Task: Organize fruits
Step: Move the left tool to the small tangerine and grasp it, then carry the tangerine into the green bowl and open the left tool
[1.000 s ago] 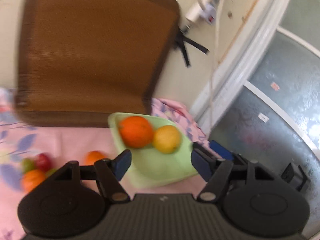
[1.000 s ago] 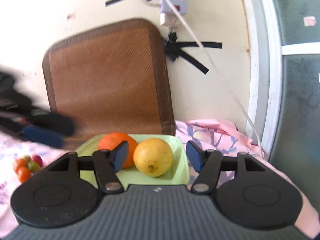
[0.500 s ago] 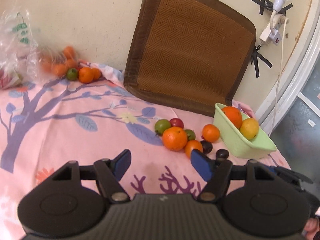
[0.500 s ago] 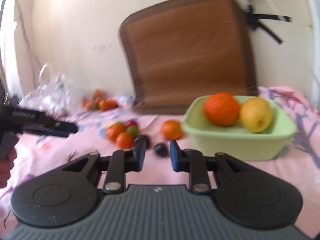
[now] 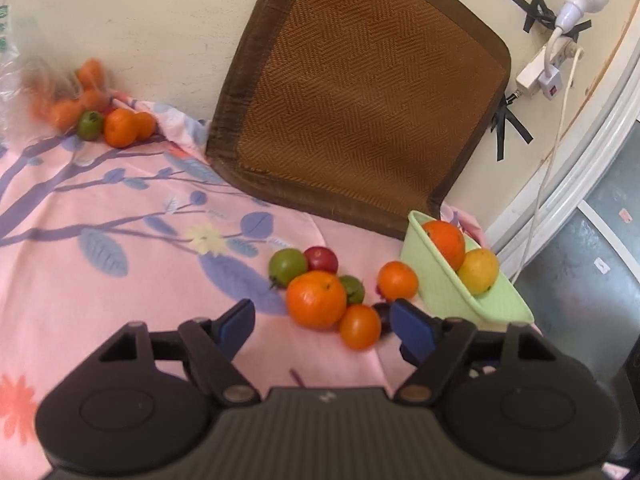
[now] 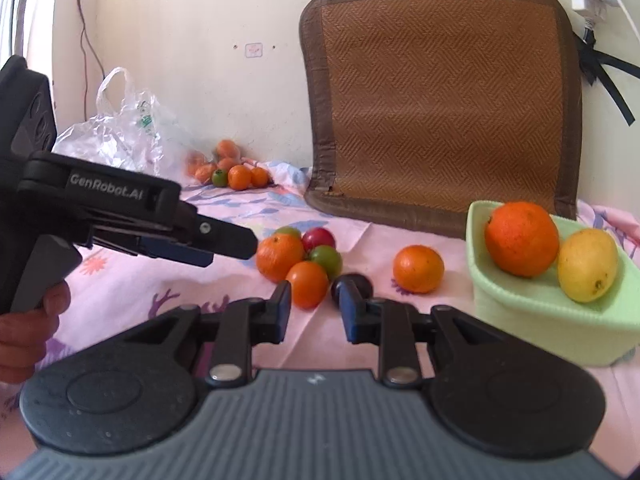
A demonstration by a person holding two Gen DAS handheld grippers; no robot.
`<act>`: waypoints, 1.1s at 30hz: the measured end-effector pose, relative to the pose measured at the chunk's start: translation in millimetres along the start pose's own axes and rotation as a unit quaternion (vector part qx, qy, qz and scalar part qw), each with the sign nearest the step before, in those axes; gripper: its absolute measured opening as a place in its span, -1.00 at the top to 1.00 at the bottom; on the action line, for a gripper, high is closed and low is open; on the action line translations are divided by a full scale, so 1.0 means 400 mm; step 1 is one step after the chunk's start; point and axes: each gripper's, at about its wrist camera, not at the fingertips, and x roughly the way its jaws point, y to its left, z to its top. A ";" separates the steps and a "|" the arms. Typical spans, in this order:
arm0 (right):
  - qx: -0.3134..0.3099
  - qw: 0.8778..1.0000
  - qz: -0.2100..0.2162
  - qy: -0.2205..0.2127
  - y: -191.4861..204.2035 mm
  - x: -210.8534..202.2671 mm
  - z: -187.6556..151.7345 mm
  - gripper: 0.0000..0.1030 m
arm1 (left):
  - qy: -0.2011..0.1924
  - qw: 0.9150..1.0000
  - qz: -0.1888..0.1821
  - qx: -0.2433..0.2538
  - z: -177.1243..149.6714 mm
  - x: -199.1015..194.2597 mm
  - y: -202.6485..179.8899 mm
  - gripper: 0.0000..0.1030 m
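Observation:
A light green bowl [image 5: 480, 300] [image 6: 540, 320] holds an orange [image 6: 522, 238] and a yellow lemon [image 6: 586, 264]. Left of it on the pink cloth lies a cluster: a big orange [image 5: 316, 300] [image 6: 280, 256], a smaller orange [image 5: 360, 326], green and red fruits [image 5: 287, 266], a dark plum [image 6: 358, 284] and a lone orange [image 6: 418, 269]. My left gripper [image 5: 324, 326] [image 6: 216, 240] hovers just short of the big orange, jaws opening, nothing between them. My right gripper [image 6: 316, 312] is shut and empty, its tips just before the plum.
A brown woven mat [image 5: 360, 100] leans on the wall behind the fruit. More oranges [image 6: 236, 174] lie by a crumpled plastic bag [image 6: 116, 140] at the far left. A power strip and cable [image 5: 540, 72] hang at the right. A person's hand [image 6: 24, 340] holds the left gripper.
Both views swung left from the bowl toward the loose fruit cluster and came closer to it. The right jaws closed to a narrow gap. The left jaws spread wider.

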 end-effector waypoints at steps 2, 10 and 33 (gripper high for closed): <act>0.008 1.000 -0.006 -0.004 -0.011 0.008 0.011 0.42 | 0.009 1.000 0.000 -0.005 0.010 0.028 -0.005 -0.50; -0.045 0.995 -0.089 -0.030 -0.016 0.028 0.025 0.42 | 0.015 1.000 0.005 -0.024 -0.001 0.064 0.010 0.23; -0.126 0.991 -0.028 0.042 0.089 0.080 -0.002 0.40 | 0.003 0.999 -0.021 -0.045 -0.033 -0.027 0.035 0.21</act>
